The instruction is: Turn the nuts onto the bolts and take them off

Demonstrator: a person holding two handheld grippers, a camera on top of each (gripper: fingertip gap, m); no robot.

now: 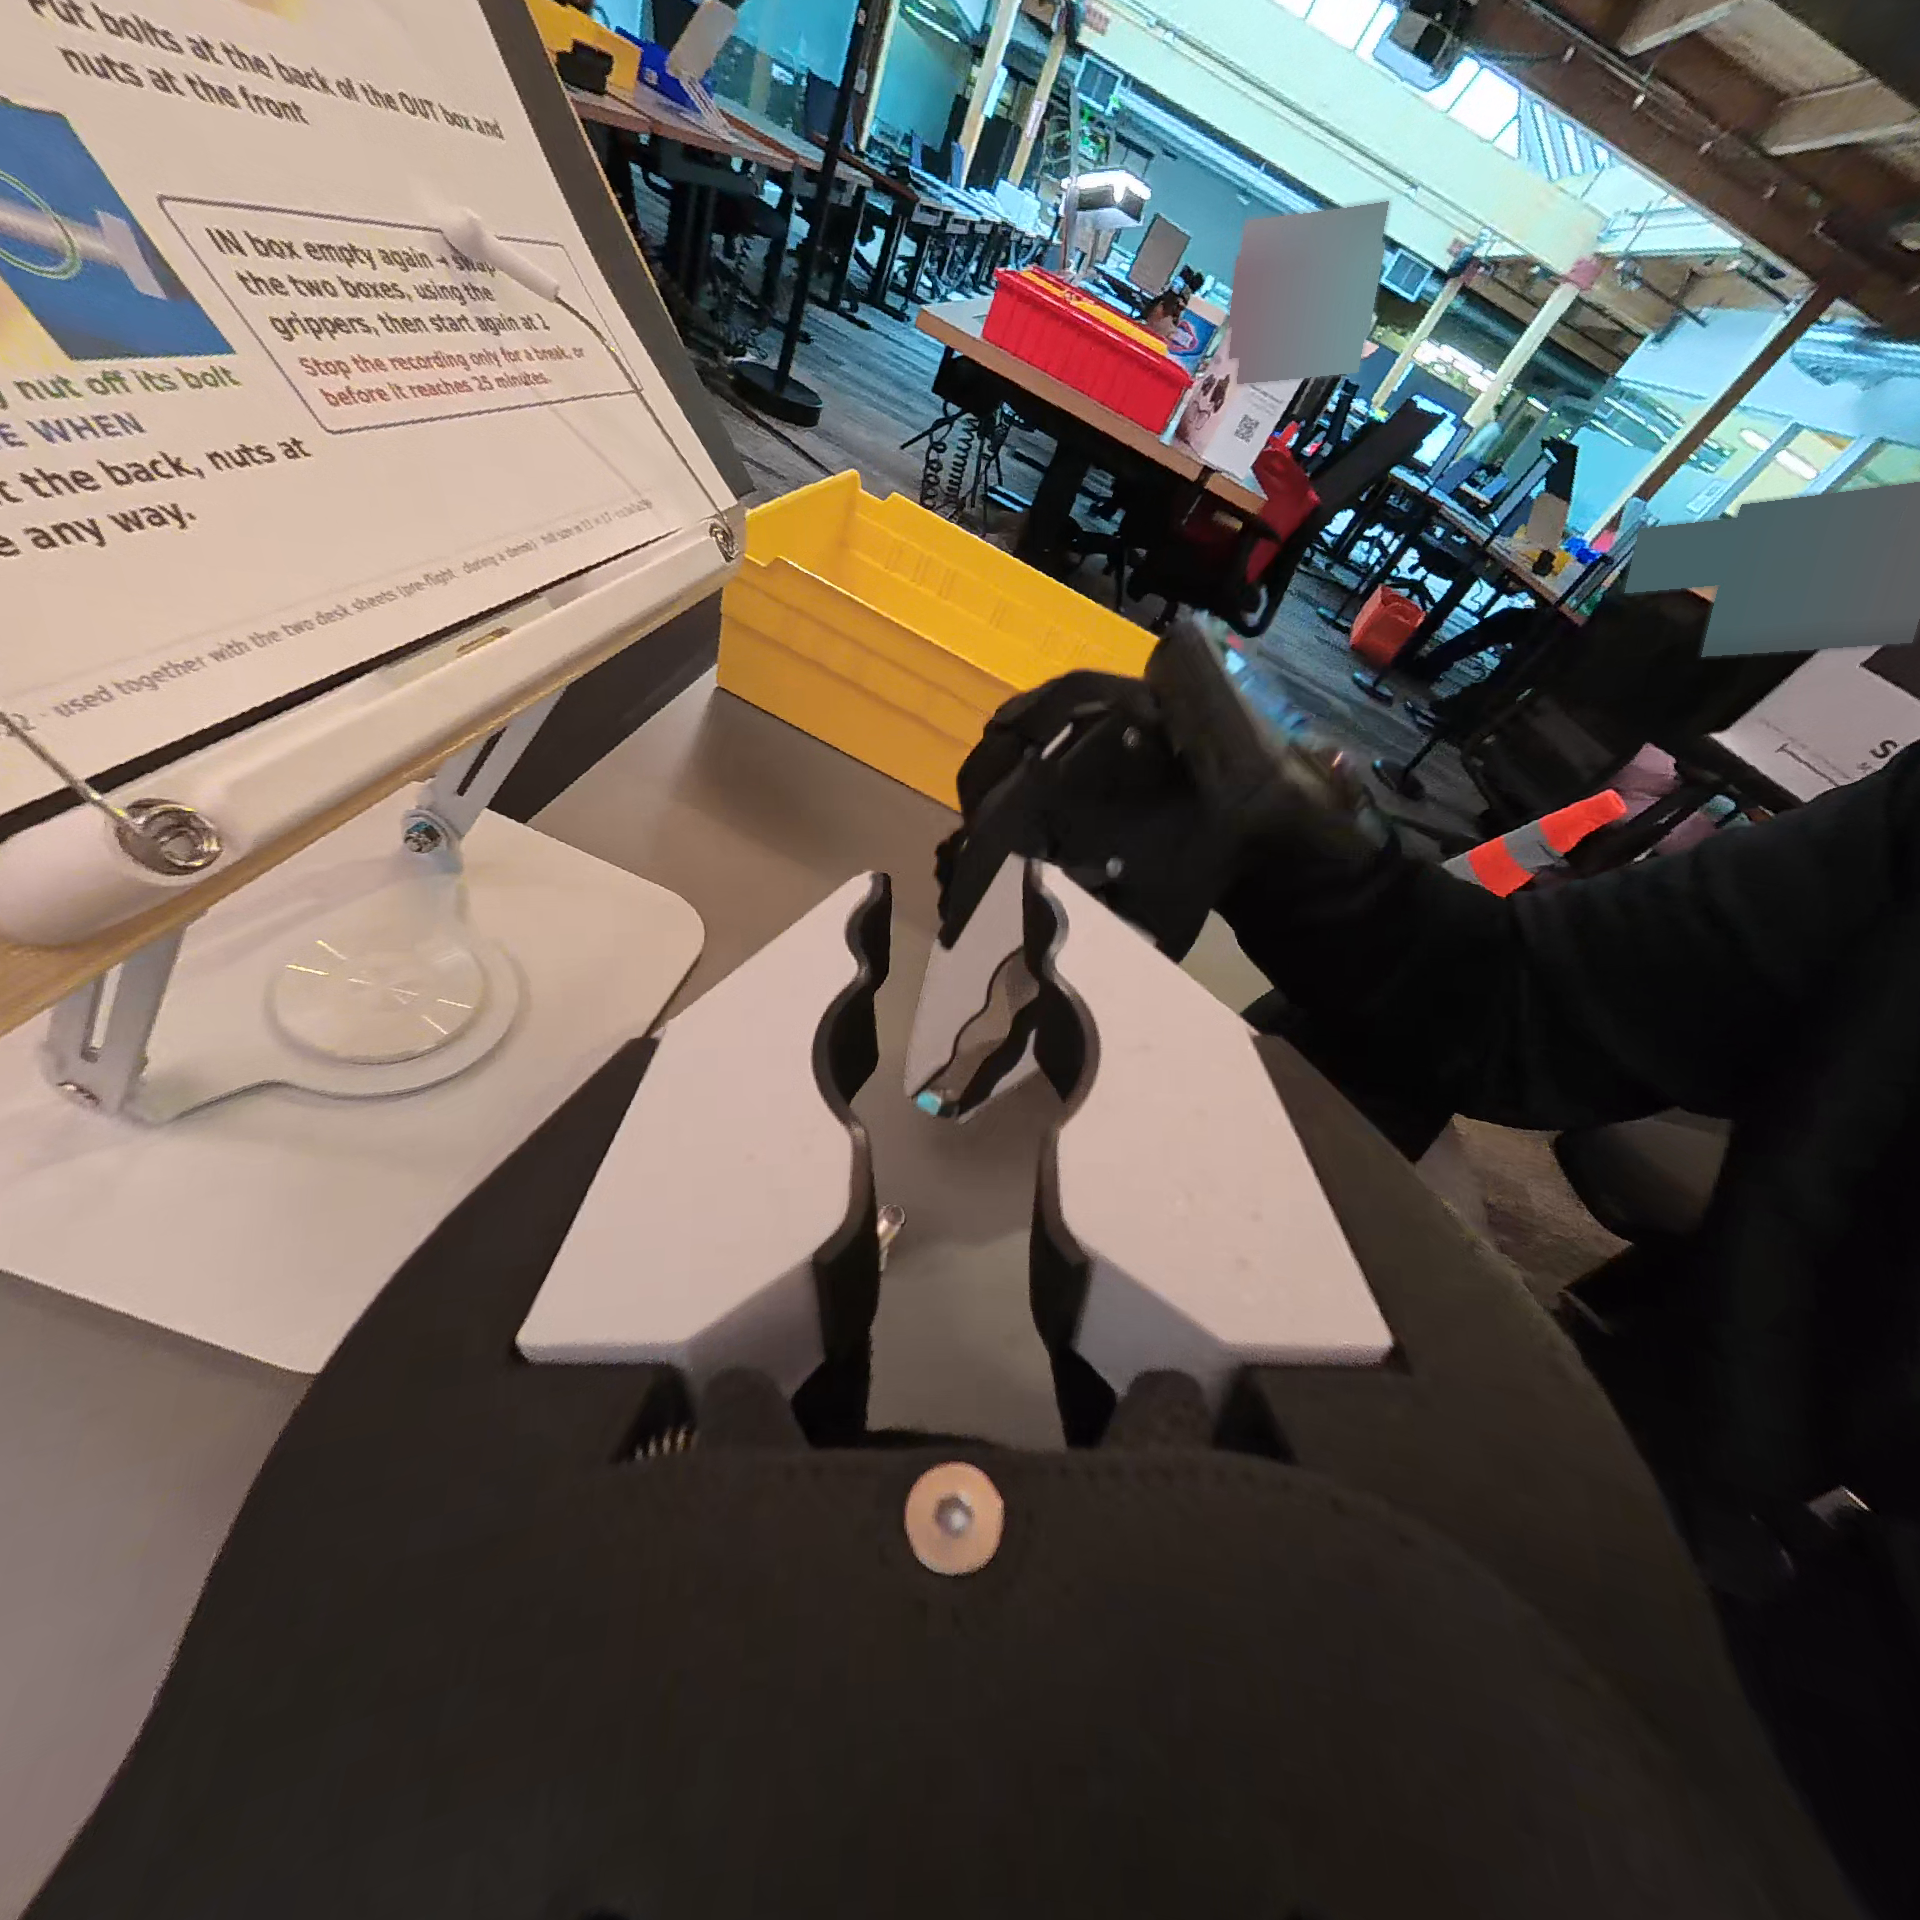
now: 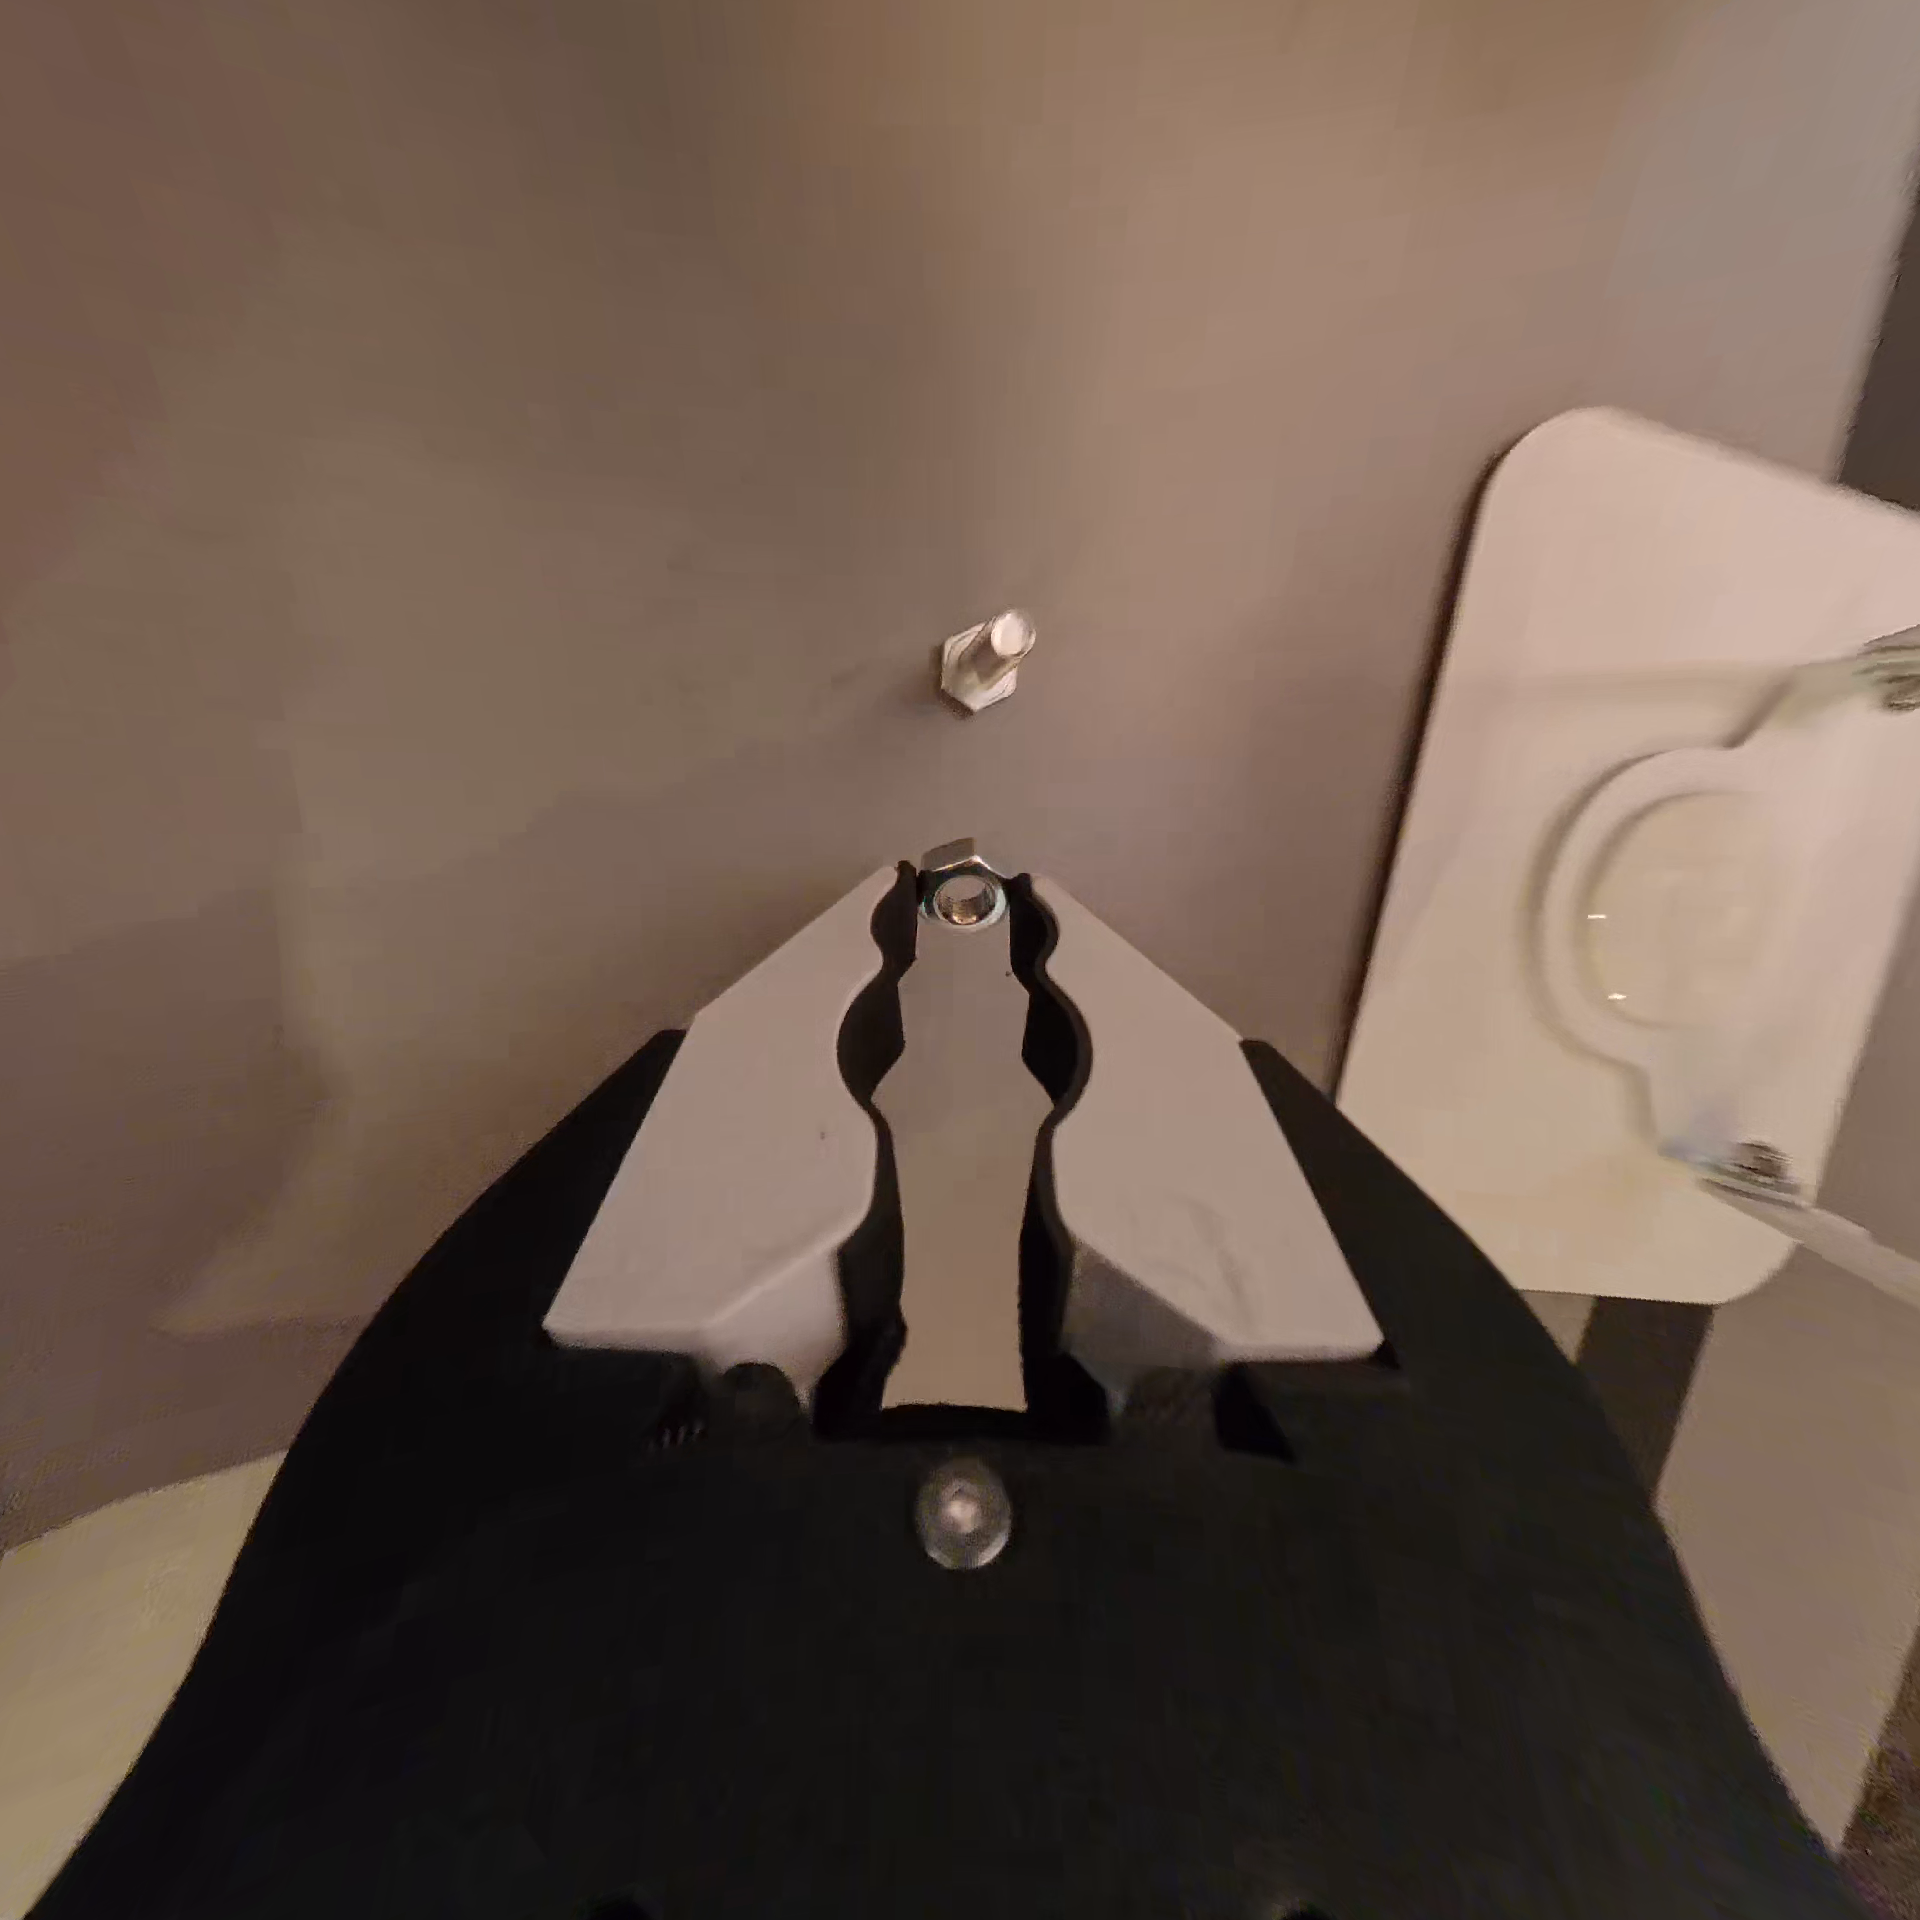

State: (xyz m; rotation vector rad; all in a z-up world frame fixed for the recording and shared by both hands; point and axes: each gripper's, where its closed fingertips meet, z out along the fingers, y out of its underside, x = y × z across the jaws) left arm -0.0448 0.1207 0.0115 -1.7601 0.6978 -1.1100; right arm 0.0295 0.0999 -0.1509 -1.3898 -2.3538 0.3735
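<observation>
Pinching a small steel nut (image 2: 964,896) at its very tips, the right gripper (image 2: 966,883) hangs over the grey table (image 2: 520,520), where a bolt (image 2: 982,675) stands head-down just above centre frame. Nut and bolt look rigid, light and slick; the flats seem the best place to grip, and the nut could easily twist out. In the left wrist view the left gripper (image 1: 961,925) is spread and empty, the bolt (image 1: 889,1226) between its fingers. An instruction sheet (image 1: 312,312) fills the upper left there, a yellow bin (image 1: 883,623) behind; its wording is left unquoted
</observation>
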